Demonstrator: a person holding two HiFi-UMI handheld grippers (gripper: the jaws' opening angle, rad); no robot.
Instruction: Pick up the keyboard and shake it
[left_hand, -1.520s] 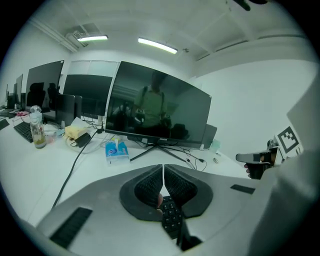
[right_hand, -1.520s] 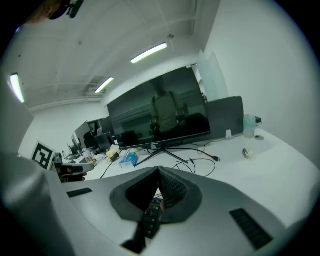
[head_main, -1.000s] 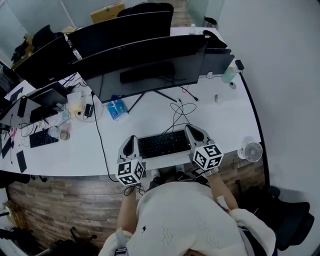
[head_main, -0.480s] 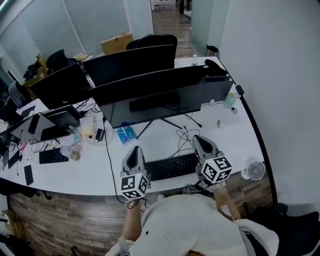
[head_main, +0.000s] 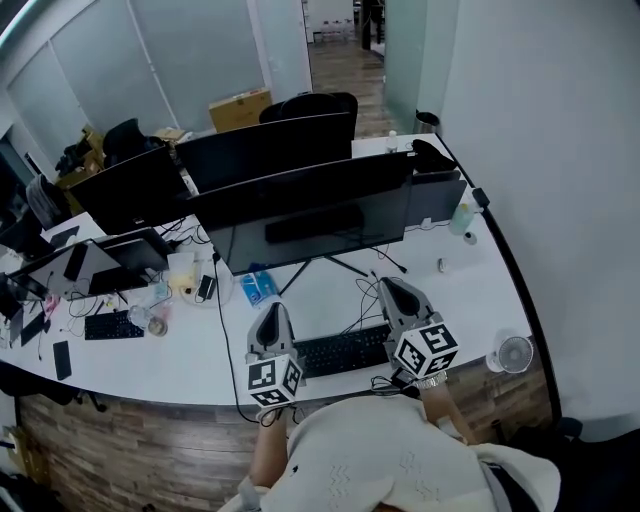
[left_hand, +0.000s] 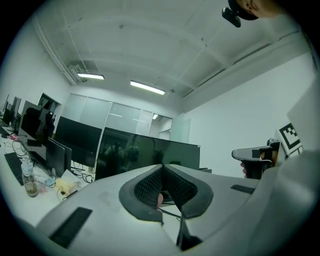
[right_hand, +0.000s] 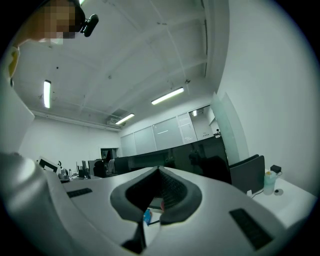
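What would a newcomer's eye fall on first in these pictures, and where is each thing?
The black keyboard, at the front edge of the white desk, sits squeezed between the left gripper and the right gripper, one at each end, both with jaws together. Behind it a wide dark monitor spans the desk. A small round fan stands at the desk's right end.

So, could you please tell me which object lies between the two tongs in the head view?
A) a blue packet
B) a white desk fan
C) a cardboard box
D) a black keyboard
D: the black keyboard spans the gap between the left tongs and the right tongs, with one at each of its ends.
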